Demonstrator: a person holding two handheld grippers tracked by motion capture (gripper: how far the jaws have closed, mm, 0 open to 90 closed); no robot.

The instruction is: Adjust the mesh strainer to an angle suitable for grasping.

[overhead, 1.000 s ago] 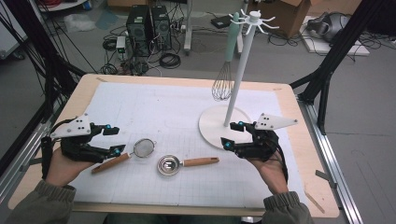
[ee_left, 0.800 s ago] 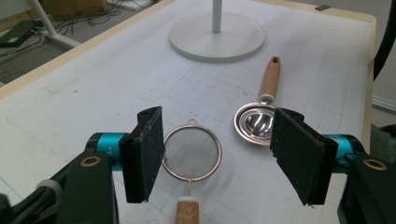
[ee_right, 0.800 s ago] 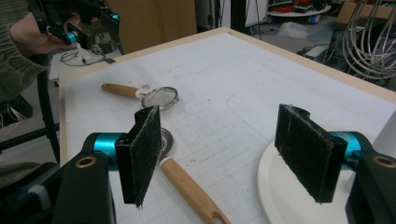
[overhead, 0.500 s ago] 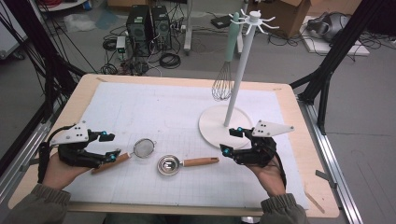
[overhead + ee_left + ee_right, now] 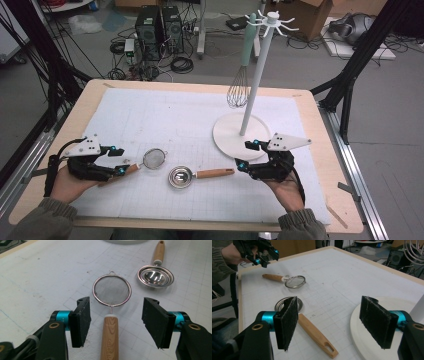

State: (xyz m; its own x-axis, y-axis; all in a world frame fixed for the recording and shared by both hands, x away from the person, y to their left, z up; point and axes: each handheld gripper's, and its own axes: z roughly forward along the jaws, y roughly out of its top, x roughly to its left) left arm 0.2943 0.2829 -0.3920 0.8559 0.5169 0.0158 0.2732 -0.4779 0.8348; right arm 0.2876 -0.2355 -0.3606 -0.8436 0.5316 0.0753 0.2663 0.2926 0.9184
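Wooden-handled, the small round wire-mesh strainer (image 5: 111, 290) lay near the left edge of the white grid mat (image 5: 165, 120). My left gripper (image 5: 113, 320) straddled its handle, jaws just closing but not yet pressing. I judged this the grasp step; next I needed to clench squarely on the handle. My right gripper (image 5: 332, 325) hung released by the wooden-handled steel measuring cup (image 5: 287, 303).
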